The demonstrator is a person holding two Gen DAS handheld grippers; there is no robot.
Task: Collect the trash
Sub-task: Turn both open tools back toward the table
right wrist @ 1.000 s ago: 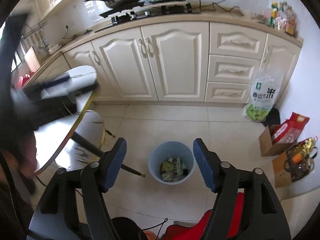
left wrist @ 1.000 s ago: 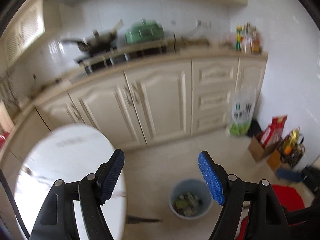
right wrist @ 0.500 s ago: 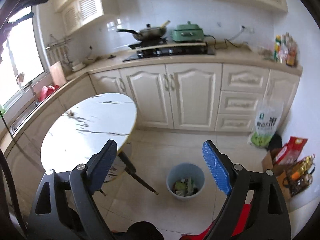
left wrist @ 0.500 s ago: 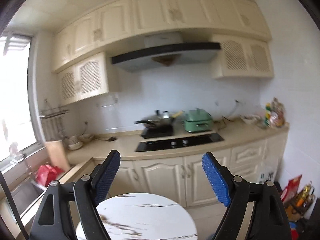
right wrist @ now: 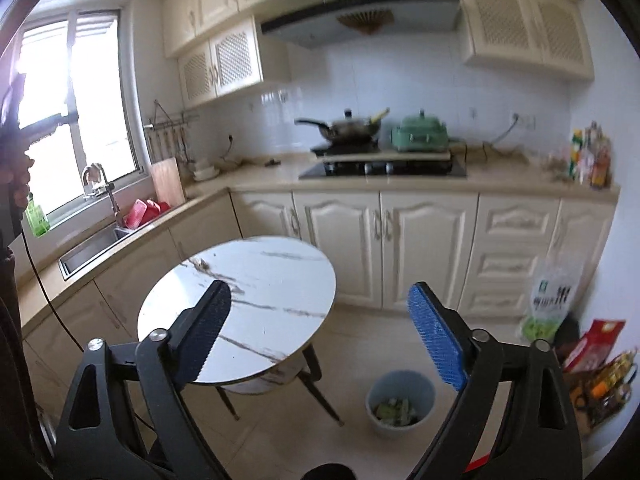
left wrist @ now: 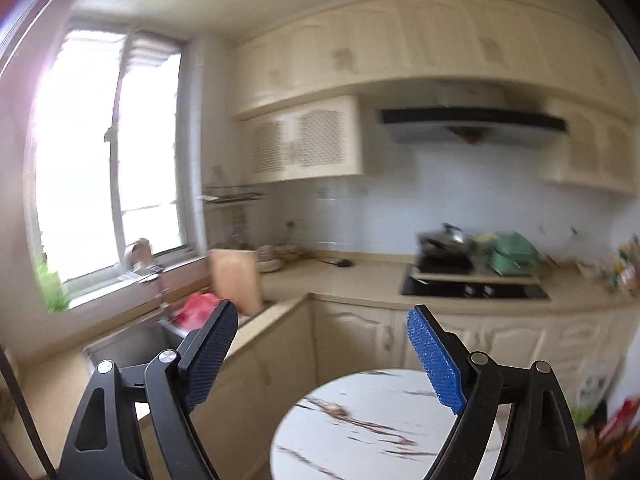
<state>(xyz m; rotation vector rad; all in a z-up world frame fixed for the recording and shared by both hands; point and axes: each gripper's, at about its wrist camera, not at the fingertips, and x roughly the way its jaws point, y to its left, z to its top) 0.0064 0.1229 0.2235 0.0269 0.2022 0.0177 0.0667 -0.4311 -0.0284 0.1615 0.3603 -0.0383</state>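
Observation:
A pale blue trash bin (right wrist: 400,385) stands on the tiled floor, right of the round marble table (right wrist: 264,280), with several scraps of trash (right wrist: 394,410) inside. My right gripper (right wrist: 318,296) hangs high above the floor, well back from the bin; its jaws are opening and nothing is between them. My left gripper (left wrist: 320,320) points almost level toward the counter corner, above the near part of the table (left wrist: 380,432). Its jaws are opening too, with nothing between them. The left wrist view is blurred and does not show the bin.
Cream cabinets line the back and left walls, with a sink (right wrist: 92,248), a hob with a wok (right wrist: 348,128) and a green cooker (right wrist: 420,134). A rice bag (right wrist: 550,300) and boxes of groceries (right wrist: 596,368) stand at the right wall. A cable (right wrist: 40,276) hangs at left.
Both grippers have risen and tilted up from the bin on the floor toward the counters. The left one also swung left toward the window. Both pairs of jaws stand wider.

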